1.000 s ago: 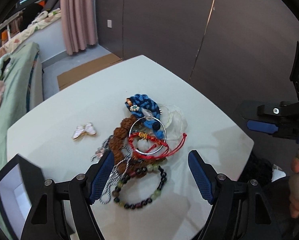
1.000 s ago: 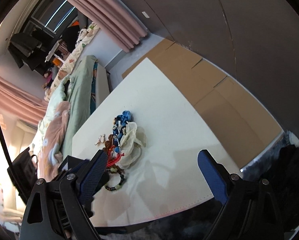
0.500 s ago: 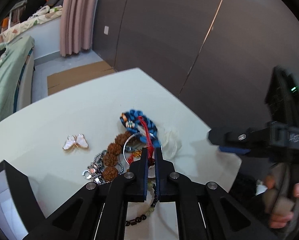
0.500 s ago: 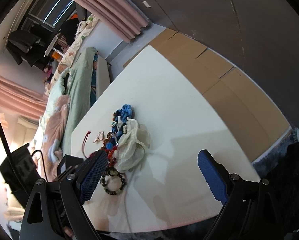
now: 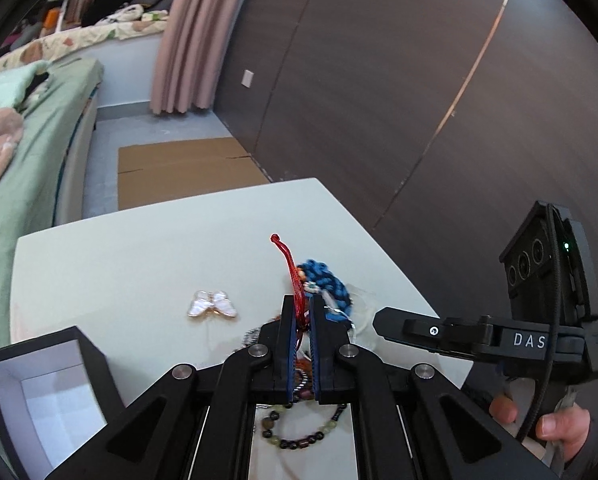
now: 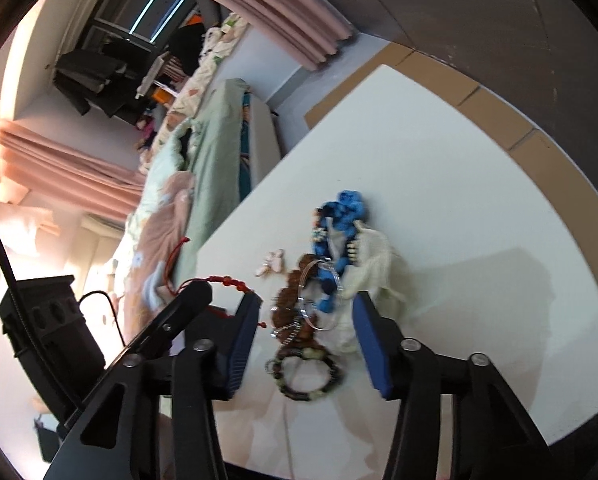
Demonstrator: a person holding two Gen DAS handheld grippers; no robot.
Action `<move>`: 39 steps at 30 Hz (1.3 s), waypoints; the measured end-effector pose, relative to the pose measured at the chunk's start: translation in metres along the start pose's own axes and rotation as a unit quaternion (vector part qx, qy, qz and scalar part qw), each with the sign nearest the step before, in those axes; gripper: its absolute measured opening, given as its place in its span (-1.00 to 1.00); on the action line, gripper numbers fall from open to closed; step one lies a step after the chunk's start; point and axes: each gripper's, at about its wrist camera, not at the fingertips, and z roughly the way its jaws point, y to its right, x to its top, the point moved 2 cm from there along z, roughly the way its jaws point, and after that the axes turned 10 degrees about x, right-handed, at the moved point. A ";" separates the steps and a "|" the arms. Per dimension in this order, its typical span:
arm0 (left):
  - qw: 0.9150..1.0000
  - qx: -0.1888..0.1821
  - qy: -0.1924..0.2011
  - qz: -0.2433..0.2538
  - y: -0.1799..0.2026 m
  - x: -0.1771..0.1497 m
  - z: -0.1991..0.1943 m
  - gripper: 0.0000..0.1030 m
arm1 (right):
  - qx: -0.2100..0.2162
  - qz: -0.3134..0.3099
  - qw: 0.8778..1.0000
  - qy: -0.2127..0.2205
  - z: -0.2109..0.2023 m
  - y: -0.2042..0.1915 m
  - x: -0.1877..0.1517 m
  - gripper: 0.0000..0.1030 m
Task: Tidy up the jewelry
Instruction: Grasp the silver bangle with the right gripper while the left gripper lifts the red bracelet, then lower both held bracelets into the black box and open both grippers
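The white tabletop fills the middle of my left wrist view. At lower left stands an open black box with a pale lining.

The jewelry pile lies at the centre of my right wrist view: a cream pouch on its right side, a blue braided piece at the top, brown knobbly beads and a thin silver bangle in the middle, and a bracelet of dark and pale green beads at the bottom. A small pink butterfly clip lies apart, left of the pile.

My left gripper is clamped on the red cord bracelet; its knotted end sticks up above the fingertips, clear of the tabletop.

My right gripper has just been closing and stands half open over the pile, its blue pads to either side of the beads and bangle. I cannot tell if they touch anything.
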 end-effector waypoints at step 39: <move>0.995 0.070 0.059 -0.043 -0.072 -0.022 -0.095 -0.89 | 0.052 -0.069 0.996 0.014 0.023 -0.059 -0.022 -0.92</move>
